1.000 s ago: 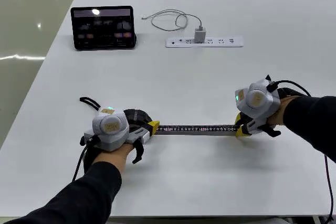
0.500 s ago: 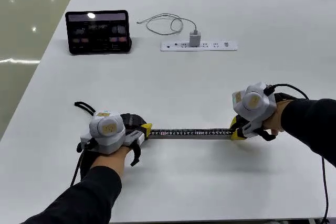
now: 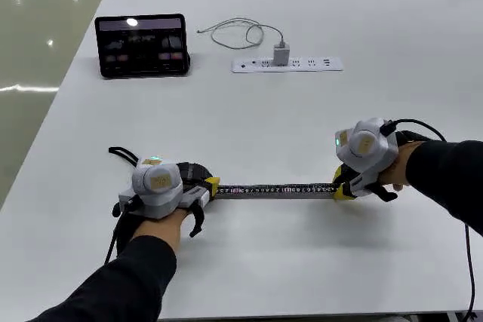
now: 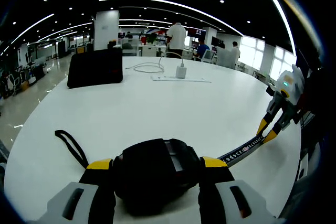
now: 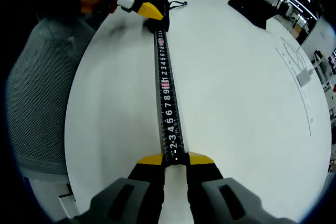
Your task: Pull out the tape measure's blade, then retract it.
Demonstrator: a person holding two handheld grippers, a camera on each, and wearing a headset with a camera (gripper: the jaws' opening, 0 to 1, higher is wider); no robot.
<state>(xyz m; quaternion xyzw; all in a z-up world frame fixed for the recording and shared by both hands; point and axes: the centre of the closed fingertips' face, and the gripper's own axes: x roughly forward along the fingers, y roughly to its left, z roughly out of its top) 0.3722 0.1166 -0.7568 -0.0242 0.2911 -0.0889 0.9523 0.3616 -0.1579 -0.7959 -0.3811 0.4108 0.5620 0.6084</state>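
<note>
A black tape measure case [image 3: 194,174] [image 4: 156,174] rests on the white table, with my left gripper [image 3: 205,188] [image 4: 156,165] shut on it. Its wrist strap [image 4: 70,146] trails to the left. The dark numbered blade [image 3: 275,188] [image 5: 168,109] runs out flat across the table toward the right. My right gripper [image 3: 341,191] [image 5: 173,159] is shut on the blade's end. In the right gripper view the case [image 5: 158,23] and the left gripper [image 5: 143,9] lie at the far end of the blade.
A black tablet [image 3: 142,44] stands at the back left. A white power strip [image 3: 287,65] with a plugged charger and coiled cable [image 3: 240,33] lies at the back middle. The table's left edge drops to a glossy floor. People stand far behind in the left gripper view.
The blade's length between the grippers looks about the same. Both grippers hold their grips; the head camera has shifted slightly.
</note>
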